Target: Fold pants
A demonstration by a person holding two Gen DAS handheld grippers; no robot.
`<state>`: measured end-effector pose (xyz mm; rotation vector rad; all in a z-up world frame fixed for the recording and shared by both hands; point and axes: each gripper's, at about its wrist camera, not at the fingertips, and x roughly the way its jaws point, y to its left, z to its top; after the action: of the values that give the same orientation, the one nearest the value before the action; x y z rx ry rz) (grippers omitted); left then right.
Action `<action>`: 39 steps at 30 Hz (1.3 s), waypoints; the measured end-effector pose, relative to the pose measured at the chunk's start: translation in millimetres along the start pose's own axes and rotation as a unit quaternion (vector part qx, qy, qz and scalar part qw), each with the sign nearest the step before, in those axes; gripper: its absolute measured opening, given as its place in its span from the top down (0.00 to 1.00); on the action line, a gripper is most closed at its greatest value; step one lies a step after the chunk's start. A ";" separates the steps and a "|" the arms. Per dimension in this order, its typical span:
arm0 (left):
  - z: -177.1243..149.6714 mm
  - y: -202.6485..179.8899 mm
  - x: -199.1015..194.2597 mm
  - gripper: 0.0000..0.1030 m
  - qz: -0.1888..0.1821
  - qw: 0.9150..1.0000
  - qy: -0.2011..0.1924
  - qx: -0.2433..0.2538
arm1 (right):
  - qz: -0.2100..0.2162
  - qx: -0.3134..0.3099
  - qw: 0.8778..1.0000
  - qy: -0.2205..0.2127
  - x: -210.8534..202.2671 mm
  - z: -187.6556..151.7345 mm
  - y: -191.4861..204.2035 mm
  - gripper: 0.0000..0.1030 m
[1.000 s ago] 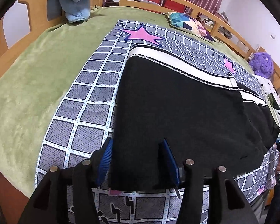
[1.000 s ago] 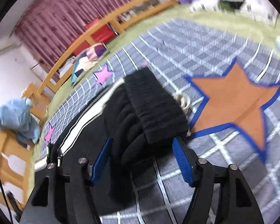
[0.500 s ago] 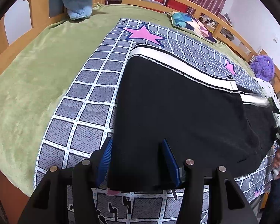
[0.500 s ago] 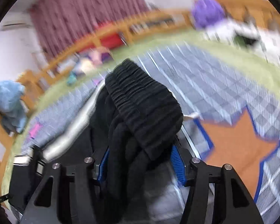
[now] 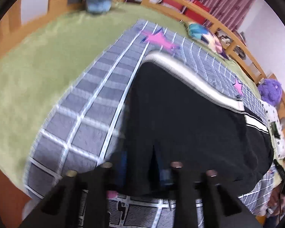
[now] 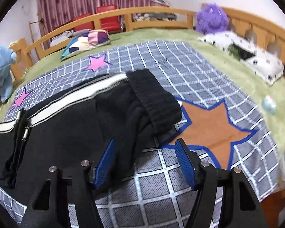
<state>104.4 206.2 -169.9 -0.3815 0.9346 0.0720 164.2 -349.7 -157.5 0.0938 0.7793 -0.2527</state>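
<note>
Black pants (image 5: 190, 125) with a white side stripe lie on the grey checked blanket (image 5: 89, 117). My left gripper (image 5: 142, 169) is shut on the near hem of the pants and the cloth rises over its fingers; the view is blurred. In the right wrist view the pants (image 6: 76, 121) lie bunched, with the ribbed waistband (image 6: 155, 96) on top. My right gripper (image 6: 144, 163) is open, with its blue pads either side of the pants' near edge and nothing held.
The blanket (image 6: 209, 87) lies on a green bed cover (image 5: 32, 72) inside a wooden bed rail (image 6: 157, 15). A patchwork cushion (image 6: 85, 41), a purple plush toy (image 6: 211, 20), a white spotted pillow (image 6: 256, 60) and blue clothing (image 6: 0, 72) lie around the edges.
My right gripper has opened and let go of the waistband, which now lies on the blanket. My left gripper has lifted the hem it holds and its view has tilted.
</note>
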 end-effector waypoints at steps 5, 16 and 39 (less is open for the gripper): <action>7.8 -77.5 -39.5 0.83 0.088 0.985 -0.070 0.128 | -0.001 -0.021 1.000 -0.017 -23.9 -3.0 15.5 0.37; 2.0 -245.4 -51.3 0.85 -0.029 0.972 -0.072 0.221 | 0.045 -0.061 0.996 -0.037 -35.2 3.4 24.5 0.37; -31.9 -260.0 -23.8 0.69 -0.091 0.966 -0.001 0.242 | 0.218 0.006 0.976 0.031 -11.3 -16.5 68.6 0.37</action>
<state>123.8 -44.6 -92.9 -0.0119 0.8771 -0.3207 163.0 -278.4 -161.9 0.2804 0.7988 0.1627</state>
